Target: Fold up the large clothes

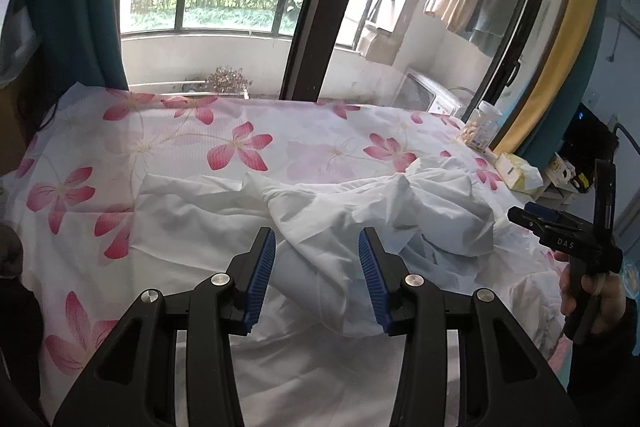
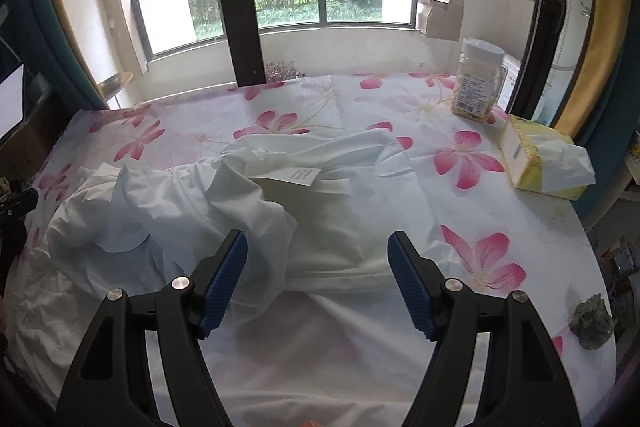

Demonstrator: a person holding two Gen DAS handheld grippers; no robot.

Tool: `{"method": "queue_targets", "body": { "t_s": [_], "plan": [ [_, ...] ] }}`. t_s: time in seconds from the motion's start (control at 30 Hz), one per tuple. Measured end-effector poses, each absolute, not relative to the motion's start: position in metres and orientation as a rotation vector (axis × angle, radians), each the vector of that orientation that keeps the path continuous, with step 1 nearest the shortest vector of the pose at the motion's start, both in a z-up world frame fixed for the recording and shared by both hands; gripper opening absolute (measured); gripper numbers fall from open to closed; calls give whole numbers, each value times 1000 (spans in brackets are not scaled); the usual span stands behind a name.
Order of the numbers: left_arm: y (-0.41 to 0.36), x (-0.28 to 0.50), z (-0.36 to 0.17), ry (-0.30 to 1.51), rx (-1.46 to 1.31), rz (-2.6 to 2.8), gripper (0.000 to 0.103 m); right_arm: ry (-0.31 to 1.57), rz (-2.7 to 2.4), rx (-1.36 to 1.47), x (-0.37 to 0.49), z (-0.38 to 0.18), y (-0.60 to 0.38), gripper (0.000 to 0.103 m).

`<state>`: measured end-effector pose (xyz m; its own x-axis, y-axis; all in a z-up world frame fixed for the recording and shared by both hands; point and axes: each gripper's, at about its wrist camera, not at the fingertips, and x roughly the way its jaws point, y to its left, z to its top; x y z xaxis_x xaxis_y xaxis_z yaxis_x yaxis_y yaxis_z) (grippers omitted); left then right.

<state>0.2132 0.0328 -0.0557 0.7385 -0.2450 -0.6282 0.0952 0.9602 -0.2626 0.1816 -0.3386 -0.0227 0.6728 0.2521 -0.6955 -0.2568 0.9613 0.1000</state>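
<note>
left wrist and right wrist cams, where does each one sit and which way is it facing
Left wrist: sits on the left gripper, jaws open, angled down over the white garment toward the window; the right gripper and the hand holding it show at right.
Right wrist: sits on the right gripper, jaws open, facing the same window over the garment's label.
Shared: garment, floral cloth, jar, tissue pack.

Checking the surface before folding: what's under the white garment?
The white garment lies on a flowered cloth. What the cloth covers cannot be seen.
</note>
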Motion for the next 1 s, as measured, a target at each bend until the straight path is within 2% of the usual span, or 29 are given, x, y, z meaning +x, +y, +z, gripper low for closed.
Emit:
{"method": "queue_targets", "body": {
  "t_s": [0.33, 0.43, 1.0],
  "plan": [
    [36, 176, -51, 681, -253, -174, 47, 761, 240, 13, 154, -19, -369, 73],
    [34, 165, -54, 681, -263, -170, 52, 767, 226, 23, 145, -25, -378, 73],
    [66, 86, -89, 709, -363, -13, 52, 828, 79, 147, 101, -69, -492, 73]
  ]
}}
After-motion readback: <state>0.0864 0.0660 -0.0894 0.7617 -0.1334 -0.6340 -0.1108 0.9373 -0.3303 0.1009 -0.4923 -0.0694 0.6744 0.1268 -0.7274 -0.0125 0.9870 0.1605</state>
